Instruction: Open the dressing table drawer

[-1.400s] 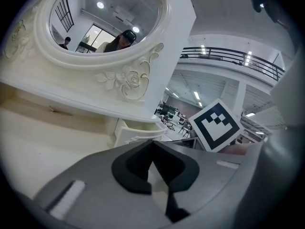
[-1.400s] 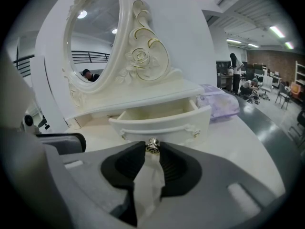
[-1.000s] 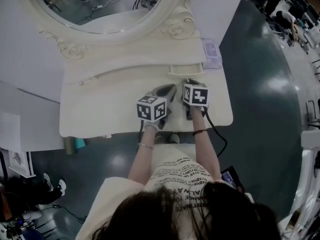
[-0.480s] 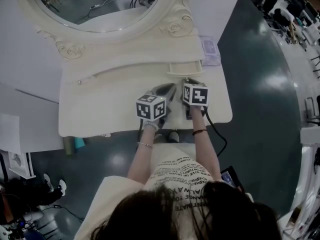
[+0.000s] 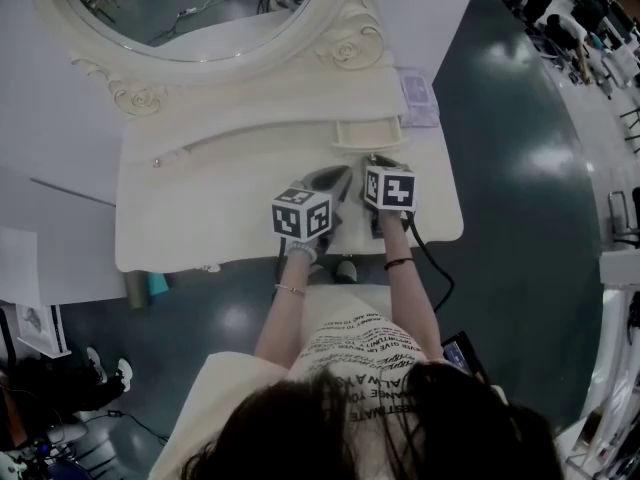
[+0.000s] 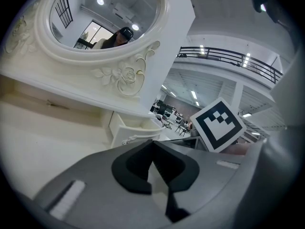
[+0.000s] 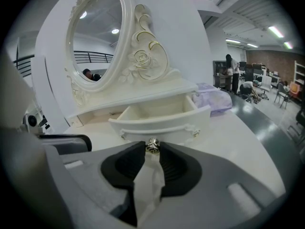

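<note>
One hand-held gripper (image 7: pixel 152 151), the right, pinches the knob (image 7: pixel 152 145) of the pulled-out drawer (image 7: pixel 164 122).

**Tabletop** (image 5: pixel 200 228): cream-white, glossy, with rounded front corners. It stands on a dark green polished floor (image 5: pixel 500 168).

**Along the rear edge:** one low drawer riser (image 5: pixel 250 118) in the same cream finish, spanning most of the width.

**On the riser:** an oval mirror (image 5: pixel 190 8) in a carved frame with rose ornaments.

**Right-hand drawer** (image 5: pixel 368 133): stands pulled out over the tabletop, with a curved front and a small metal knob (image 7: pixel 152 146) at its centre.

**Right rear corner:** one lilac item (image 5: pixel 420 98), possibly a soft packet, lying on the tabletop just beside the riser's end.
</note>
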The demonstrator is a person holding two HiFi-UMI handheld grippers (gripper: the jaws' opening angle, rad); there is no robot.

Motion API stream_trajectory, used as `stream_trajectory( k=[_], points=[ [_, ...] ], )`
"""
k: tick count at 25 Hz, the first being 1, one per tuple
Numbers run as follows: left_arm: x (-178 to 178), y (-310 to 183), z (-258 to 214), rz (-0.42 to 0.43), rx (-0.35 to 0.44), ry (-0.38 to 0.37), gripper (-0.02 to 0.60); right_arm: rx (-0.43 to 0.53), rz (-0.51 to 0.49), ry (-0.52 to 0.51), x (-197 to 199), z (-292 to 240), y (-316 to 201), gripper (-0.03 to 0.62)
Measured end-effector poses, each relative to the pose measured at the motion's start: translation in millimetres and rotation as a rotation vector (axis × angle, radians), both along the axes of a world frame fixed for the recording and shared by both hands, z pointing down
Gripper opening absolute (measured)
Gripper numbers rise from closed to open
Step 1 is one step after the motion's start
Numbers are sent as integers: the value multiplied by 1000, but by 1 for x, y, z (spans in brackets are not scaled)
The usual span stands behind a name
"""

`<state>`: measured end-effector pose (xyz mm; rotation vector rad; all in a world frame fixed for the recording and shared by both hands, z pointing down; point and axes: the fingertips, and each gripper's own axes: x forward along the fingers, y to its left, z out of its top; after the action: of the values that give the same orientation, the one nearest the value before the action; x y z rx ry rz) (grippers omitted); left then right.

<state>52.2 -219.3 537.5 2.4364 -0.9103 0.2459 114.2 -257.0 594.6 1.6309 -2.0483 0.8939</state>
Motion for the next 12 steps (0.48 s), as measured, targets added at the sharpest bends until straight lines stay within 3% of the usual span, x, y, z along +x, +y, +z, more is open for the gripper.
stream_trajectory(
  k=[12],
  points=[
    [0,7,1,-1,-1,3,0,6,-5,1,-1,0,5,102]
  ],
)
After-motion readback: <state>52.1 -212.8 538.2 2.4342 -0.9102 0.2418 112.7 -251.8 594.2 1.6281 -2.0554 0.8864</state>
